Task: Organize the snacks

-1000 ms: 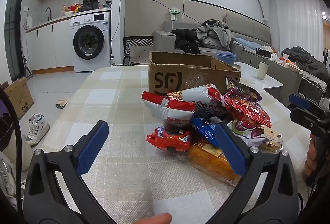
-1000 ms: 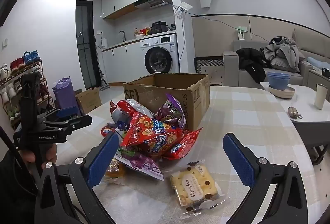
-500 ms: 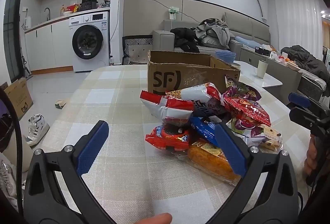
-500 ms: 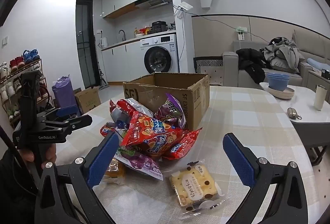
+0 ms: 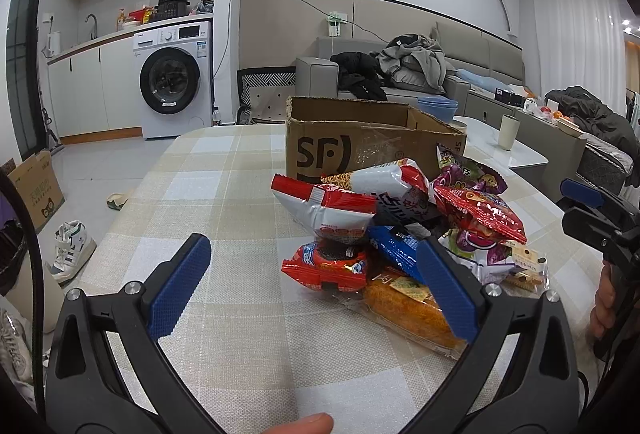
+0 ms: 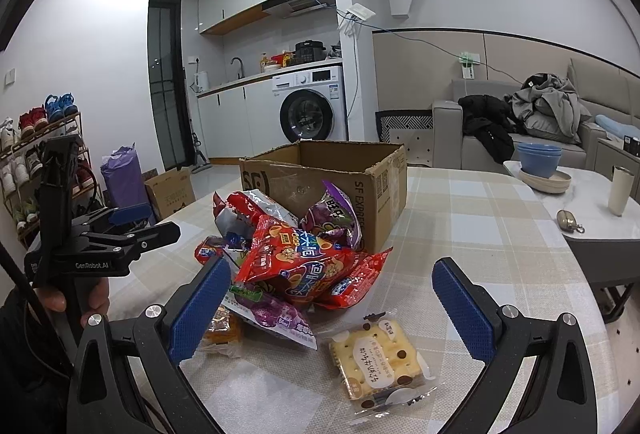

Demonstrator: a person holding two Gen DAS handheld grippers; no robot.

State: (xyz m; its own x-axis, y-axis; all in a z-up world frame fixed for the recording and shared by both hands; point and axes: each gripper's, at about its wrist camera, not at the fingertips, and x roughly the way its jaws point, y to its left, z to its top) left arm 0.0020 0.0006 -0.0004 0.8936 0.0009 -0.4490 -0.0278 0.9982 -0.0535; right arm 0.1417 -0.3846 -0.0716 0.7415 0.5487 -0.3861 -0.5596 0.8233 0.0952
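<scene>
1. While both grippers hover above the checked table (image 5: 224, 350), neither touches a snack: the left gripper (image 5: 312, 294) has its jaws spread wide with nothing between the blue pads, and the right gripper (image 6: 332, 308) is likewise wide and holding nothing.
2. In the left wrist view the snack pile (image 5: 396, 234) sits at about 1 o'clock from the left gripper, heaped on the table just in front of the open box (image 5: 328, 150), which stands at 12 o'clock.
3. On top of the pile a red-and-white bag (image 5: 324, 210) leans at 12 o'clock; below it lies a small red pack (image 5: 326, 266), and an orange bun pack (image 5: 408, 308) lies at the near edge, partly behind the right-hand pad.
4. A red chip bag (image 6: 300, 266) and a purple bag (image 6: 334, 218) show in the right wrist view at 12 o'clock, the purple one leaning against the box.
5. A cracker pack (image 6: 378, 358) lies flat on the table apart from the pile, at 6 o'clock from it, between the right gripper's pads.
6. In the right wrist view the left gripper appears at 9 o'clock; in the left wrist view the right one shows at 3 o'clock, gripped by a hand (image 5: 604, 306).
</scene>
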